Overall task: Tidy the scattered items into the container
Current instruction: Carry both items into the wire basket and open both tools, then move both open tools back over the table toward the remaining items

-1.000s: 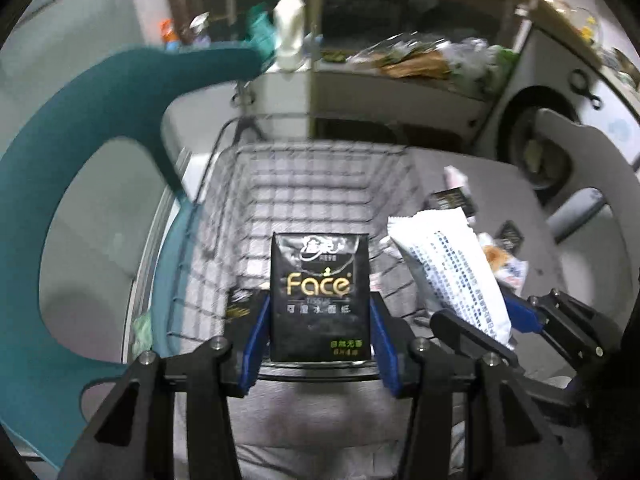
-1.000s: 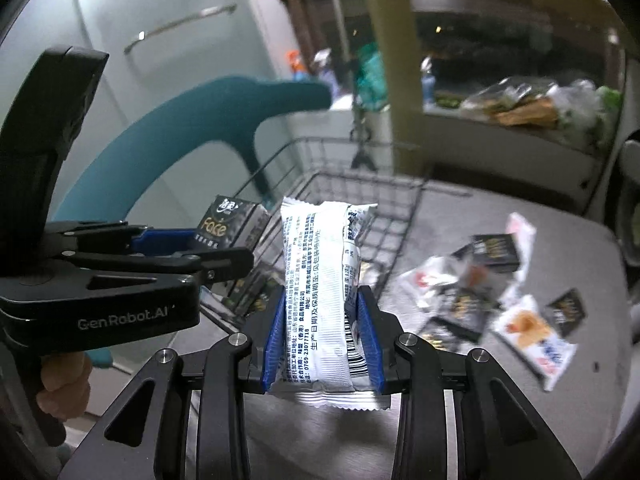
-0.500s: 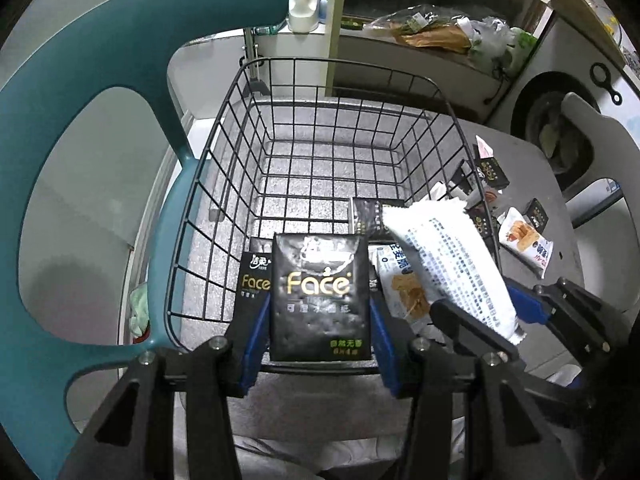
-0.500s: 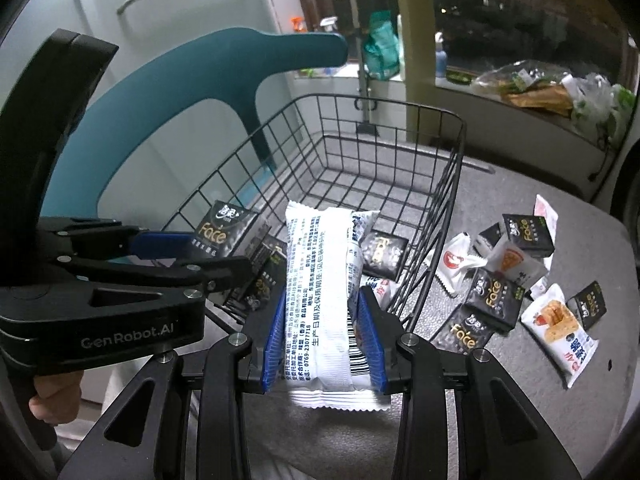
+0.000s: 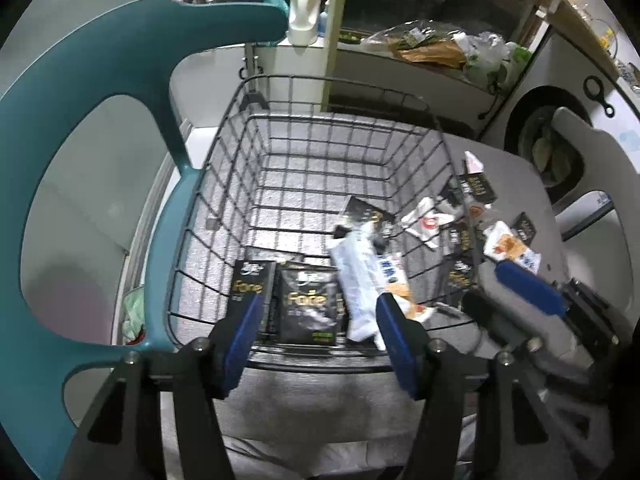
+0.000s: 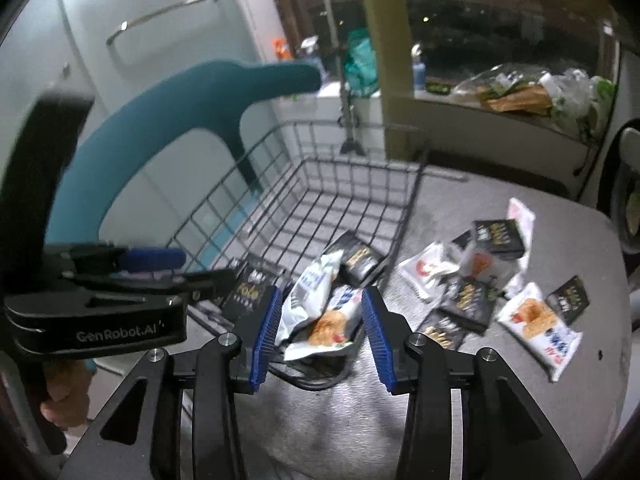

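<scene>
A black wire basket (image 5: 256, 92) (image 6: 418, 184) stands on the grey table. In its near end lie black Face tissue packs (image 5: 306, 306) (image 6: 250, 290), a white snack packet (image 5: 356, 276) (image 6: 308, 296) and an orange-printed snack packet (image 6: 332, 324). My left gripper (image 5: 318, 332) hovers open above the basket's near rim, with nothing between its blue pads. My right gripper (image 6: 320, 332) is also open over the near rim, the white packet lying loose below it. Scattered packs remain on the table: black tissue packs (image 6: 498, 236) and snack packets (image 6: 536, 328) (image 5: 512, 248).
A teal chair (image 5: 100, 80) (image 6: 180, 112) curves along the basket's left side. A white bottle (image 5: 305, 4) and bags of food (image 5: 440, 46) sit on the counter behind. A grey chair back (image 5: 592, 152) and a washing machine stand at the right. A hand (image 6: 60, 404) holds the left gripper.
Both grippers have opened. The Face tissue pack and the white snack packet have dropped from them into the near end of the basket.
</scene>
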`<action>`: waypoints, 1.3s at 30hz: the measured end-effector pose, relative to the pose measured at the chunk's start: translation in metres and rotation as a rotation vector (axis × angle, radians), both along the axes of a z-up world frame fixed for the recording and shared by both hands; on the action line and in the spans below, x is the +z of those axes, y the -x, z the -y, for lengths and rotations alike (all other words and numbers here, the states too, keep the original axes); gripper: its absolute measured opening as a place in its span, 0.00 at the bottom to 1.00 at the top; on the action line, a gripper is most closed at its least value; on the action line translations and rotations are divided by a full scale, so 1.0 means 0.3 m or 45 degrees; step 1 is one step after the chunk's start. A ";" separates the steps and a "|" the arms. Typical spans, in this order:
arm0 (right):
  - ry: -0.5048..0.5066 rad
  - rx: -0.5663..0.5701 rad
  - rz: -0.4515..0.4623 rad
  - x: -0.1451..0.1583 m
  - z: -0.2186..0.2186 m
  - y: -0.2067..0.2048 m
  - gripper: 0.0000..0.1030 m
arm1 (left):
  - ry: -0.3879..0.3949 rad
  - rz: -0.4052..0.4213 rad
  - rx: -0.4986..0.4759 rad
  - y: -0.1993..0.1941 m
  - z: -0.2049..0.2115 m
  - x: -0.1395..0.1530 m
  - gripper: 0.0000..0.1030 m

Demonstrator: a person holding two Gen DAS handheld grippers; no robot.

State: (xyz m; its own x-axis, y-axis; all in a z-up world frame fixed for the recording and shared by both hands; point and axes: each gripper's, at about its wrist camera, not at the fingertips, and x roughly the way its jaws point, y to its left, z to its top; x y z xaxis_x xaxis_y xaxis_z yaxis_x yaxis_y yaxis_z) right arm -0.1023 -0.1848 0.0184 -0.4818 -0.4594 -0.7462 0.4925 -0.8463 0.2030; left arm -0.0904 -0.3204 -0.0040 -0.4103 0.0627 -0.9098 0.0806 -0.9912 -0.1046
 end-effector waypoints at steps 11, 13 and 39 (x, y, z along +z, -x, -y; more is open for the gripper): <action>-0.078 -0.275 -0.060 0.046 -0.406 -0.001 0.41 | -0.030 -0.043 -0.279 0.008 -0.428 0.065 0.63; -0.107 -0.318 -0.022 -0.013 -0.469 -0.005 0.41 | -0.019 -0.019 -0.337 0.018 -0.527 0.021 0.63; -0.203 -0.276 -0.110 -0.359 -0.589 0.225 0.45 | 0.116 0.118 -0.325 0.171 -0.690 -0.359 0.63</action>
